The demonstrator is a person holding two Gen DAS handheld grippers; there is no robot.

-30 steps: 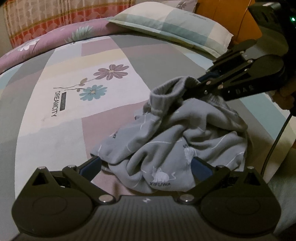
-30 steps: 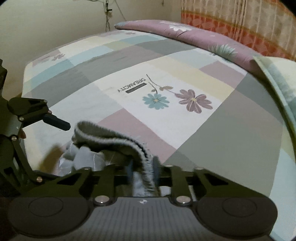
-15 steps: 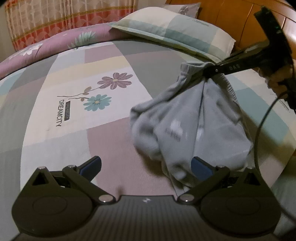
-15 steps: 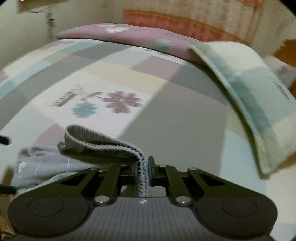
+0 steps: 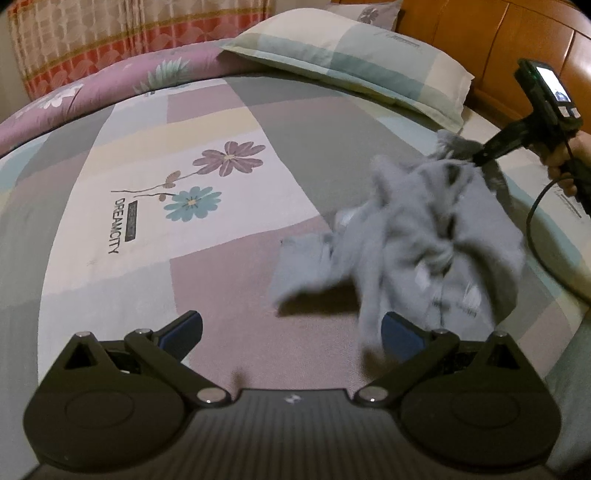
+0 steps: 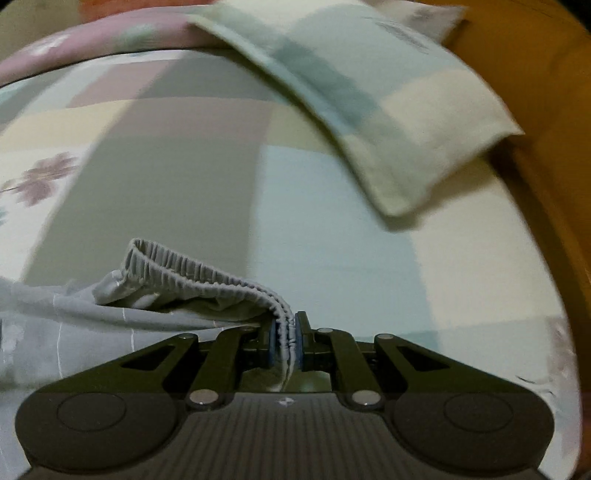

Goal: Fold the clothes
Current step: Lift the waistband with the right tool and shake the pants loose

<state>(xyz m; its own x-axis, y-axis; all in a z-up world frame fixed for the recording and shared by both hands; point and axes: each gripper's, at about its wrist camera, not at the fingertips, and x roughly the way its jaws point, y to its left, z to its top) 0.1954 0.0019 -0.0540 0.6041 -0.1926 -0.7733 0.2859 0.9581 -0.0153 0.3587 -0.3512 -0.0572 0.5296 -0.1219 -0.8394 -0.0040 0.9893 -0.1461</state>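
Lifted rightward off the patchwork bedsheet since the earlier frame, the soft, light grey elastic-waisted cotton garment hung limp toward three o'clock, best gripped at its gathered waistband, where the right gripper stayed clenched, while the left gripper gaped, holding nothing.

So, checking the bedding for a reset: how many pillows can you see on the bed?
2. A checked pillow lies at the head of the bed; a second pillow with a flower print peeks out behind it by the headboard, mostly hidden.

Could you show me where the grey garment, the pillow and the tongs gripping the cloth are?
grey garment (image 5: 424, 236), left wrist view, its bunched middle.
pillow (image 5: 343, 48), left wrist view, its top face.
right tongs (image 6: 287, 345), right wrist view, between the tips pinching the waistband.
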